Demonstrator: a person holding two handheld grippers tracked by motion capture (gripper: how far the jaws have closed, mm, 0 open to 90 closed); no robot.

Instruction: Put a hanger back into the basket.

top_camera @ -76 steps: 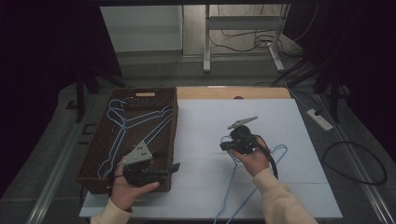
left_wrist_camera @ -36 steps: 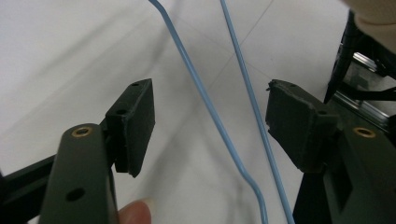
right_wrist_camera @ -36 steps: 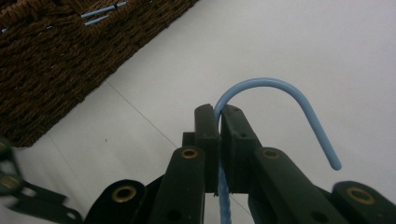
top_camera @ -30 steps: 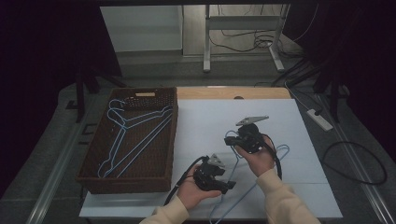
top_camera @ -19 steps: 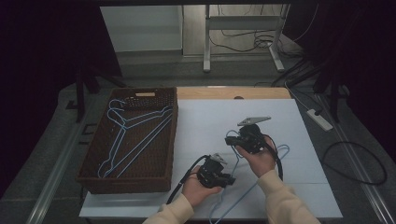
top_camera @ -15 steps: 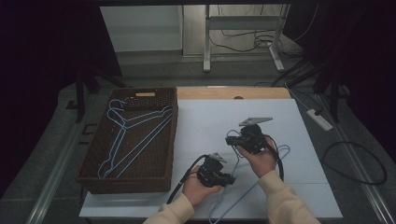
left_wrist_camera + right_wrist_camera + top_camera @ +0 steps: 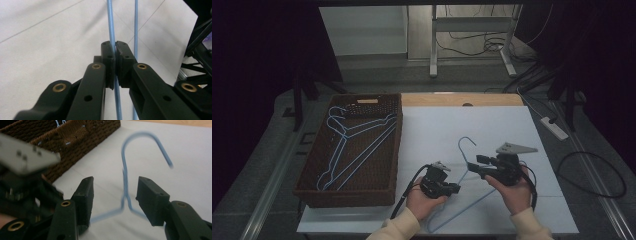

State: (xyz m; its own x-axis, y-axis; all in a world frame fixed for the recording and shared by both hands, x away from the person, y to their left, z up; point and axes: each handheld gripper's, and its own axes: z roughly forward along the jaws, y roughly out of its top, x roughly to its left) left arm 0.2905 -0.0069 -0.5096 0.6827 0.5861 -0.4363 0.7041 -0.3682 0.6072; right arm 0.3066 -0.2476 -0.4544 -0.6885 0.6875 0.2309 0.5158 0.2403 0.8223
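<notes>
A light blue wire hanger point(image 7: 468, 143) lies on the white table top point(image 7: 492, 125), hook pointing away from me. My left gripper point(image 7: 455, 189) has just closed on one of its sloping wires. In the left gripper view the pads point(image 7: 108, 53) pinch that blue wire point(image 7: 111, 22). My right gripper point(image 7: 478, 165) has just been opening. Its jaws stand apart on either side of the hanger's neck point(image 7: 125, 182) without touching it, below the hook point(image 7: 147, 135). The left gripper's grey plate point(image 7: 25, 155) blurs in at the left of the right gripper view.
A brown wicker basket point(image 7: 396, 150) holding several blue hangers point(image 7: 349, 142) stands at the table's left, close to the left hand. A wooden strip point(image 7: 462, 100) runs along the far edge. A power strip point(image 7: 554, 128) and cables lie on the floor at the right.
The left hand came from the basket to the hanger and its jaws closed on the wire. The right gripper let go of the hanger's neck and drew back toward me and to the right.
</notes>
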